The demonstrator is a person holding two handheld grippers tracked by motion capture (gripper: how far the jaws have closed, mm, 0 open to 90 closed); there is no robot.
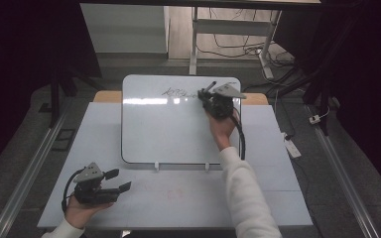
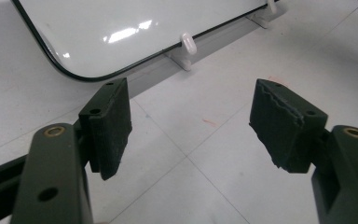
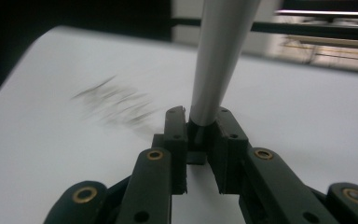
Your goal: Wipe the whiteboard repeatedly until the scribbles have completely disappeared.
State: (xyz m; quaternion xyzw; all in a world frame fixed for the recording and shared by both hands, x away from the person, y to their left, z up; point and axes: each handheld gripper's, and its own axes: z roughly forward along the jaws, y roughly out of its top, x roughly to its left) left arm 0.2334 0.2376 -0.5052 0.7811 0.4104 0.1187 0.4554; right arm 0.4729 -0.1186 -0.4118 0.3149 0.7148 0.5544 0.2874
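Observation:
A white board [image 1: 168,129] lies on the table with dark scribbled writing [image 1: 176,92] near its far edge. At the board's far right corner, my right gripper [image 1: 206,94] is shut on a grey marker [image 1: 209,88]. In the right gripper view the marker [image 3: 219,60] stands up from between the jaws of the right gripper [image 3: 200,126], beside the blurred writing [image 3: 116,102]. My left gripper [image 1: 119,180] rests at the table's near left, open and holding nothing. In the left gripper view the left gripper [image 2: 191,121] points at the board's near corner [image 2: 121,28].
The white table top [image 1: 188,198] carries faint red marks [image 1: 174,193] in front of the board. Two small white feet [image 1: 156,166] stick out from the board's near edge. A power strip [image 1: 292,147] and cables lie on the floor at the right.

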